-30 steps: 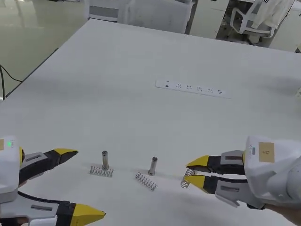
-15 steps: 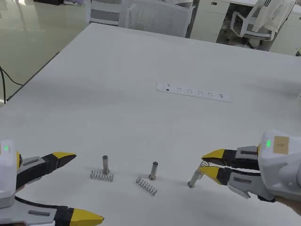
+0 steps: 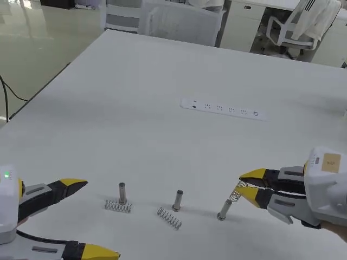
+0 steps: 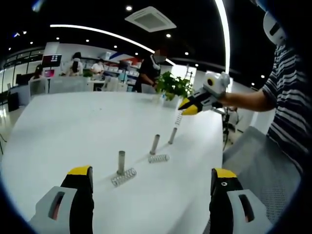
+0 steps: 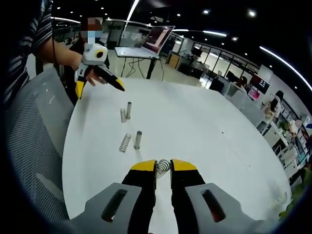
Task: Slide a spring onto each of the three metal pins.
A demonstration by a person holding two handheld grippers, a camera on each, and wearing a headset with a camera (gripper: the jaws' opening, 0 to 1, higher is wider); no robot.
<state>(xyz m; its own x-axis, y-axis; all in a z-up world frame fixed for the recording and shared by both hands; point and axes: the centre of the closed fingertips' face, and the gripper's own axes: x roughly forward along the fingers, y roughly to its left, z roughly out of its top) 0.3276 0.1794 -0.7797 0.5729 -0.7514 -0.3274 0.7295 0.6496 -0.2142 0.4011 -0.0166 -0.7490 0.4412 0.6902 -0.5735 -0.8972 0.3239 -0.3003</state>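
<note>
Spring [image 3: 235, 194] pinched in rt hand-held gripper [image 3: 240, 183], yellow label [image 3: 331, 162] illegible.

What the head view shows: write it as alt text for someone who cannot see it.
The right gripper, shut on a spring, holds it by the top of the rightmost pin on a white table. One loose spring lies by the left pin, another spring by the middle pin; the left gripper hangs open at lower left.

Open-plan office, white desk [image 3: 162, 65], swivel chair [image 3: 288, 24] (monitor [image 5: 157, 40] beyond)
</note>
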